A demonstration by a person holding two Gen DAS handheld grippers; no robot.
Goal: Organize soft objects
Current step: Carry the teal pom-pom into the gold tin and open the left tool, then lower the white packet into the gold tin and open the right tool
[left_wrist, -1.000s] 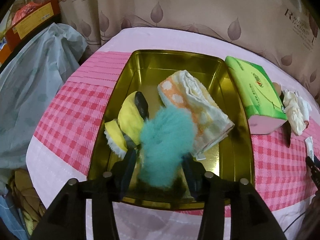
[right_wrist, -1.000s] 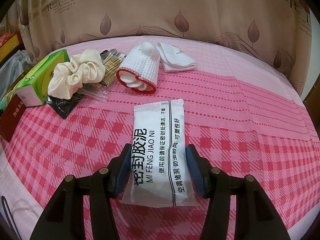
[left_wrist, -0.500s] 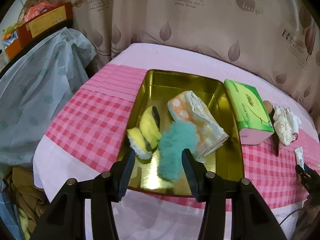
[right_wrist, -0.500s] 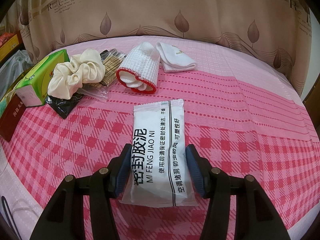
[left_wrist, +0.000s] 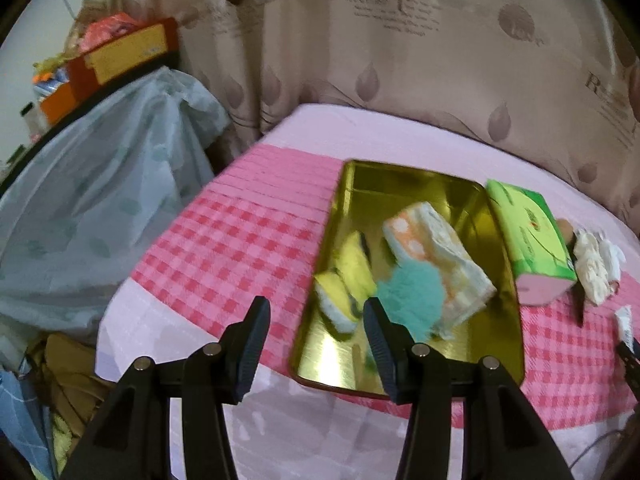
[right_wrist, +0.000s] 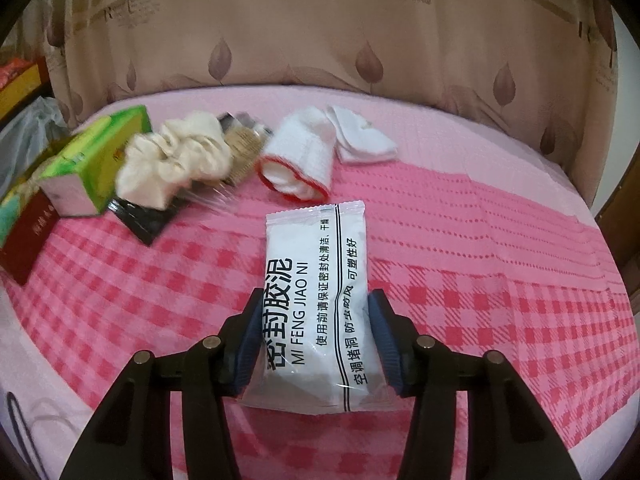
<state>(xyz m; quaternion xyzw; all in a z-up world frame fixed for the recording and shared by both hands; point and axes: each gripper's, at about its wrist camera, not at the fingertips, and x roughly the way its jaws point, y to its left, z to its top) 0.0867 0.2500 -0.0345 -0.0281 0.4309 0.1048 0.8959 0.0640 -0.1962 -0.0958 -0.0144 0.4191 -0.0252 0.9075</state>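
White packet (right_wrist: 316, 300) lies on the pink checked bedspread (right_wrist: 480, 300) between the closing jaws of the down-tilted right gripper (right_wrist: 314, 336). Left gripper (left_wrist: 316, 344) hangs empty, jaws apart, over the gold tray's (left_wrist: 400, 188) near edge.

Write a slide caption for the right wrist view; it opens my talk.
Right gripper closing on a white packet lying on the pink checked cloth.

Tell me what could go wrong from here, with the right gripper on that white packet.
1. The right gripper is closing on the white sealing-clay packet near one end; its slick film could slip or sag on lifting.
2. The gold tray already holds the teal fluffy ball and orange-dotted towel, so the packet may land on them.
3. The open left gripper hangs at the tray's near corner and could clash.
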